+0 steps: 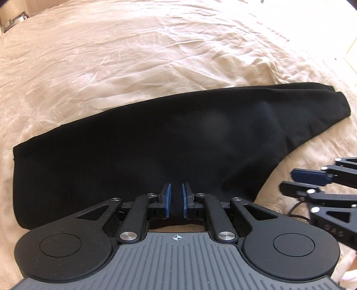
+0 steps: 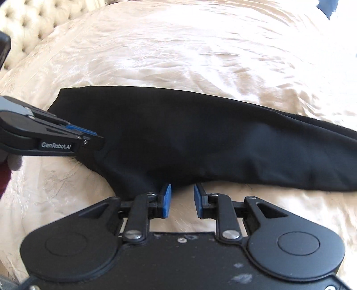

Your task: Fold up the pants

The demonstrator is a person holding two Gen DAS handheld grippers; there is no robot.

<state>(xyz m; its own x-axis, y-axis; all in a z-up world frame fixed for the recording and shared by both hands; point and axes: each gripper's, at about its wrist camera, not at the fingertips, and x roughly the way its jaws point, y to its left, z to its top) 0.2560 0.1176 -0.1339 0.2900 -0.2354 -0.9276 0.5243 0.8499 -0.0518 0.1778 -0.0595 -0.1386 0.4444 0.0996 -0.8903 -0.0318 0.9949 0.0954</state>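
Note:
Black pants [image 1: 169,136] lie folded lengthwise on a cream bedspread [image 1: 133,55], waist end at the left and leg ends at the right in the left wrist view. My left gripper [image 1: 176,196] sits over the near edge of the pants, its blue pads a narrow gap apart with dark cloth showing between them. My right gripper [image 2: 182,196] is open at the near edge of the pants [image 2: 200,138], with bare bedspread [image 2: 178,55] between its pads. The left gripper [image 2: 93,136] shows from the side in the right wrist view. The right gripper [image 1: 290,180] shows at the right in the left wrist view.
A tufted cream headboard [image 2: 29,20] stands at the far left in the right wrist view. A dark blue object [image 2: 328,6] lies at the far right corner. The bedspread is wrinkled all around the pants.

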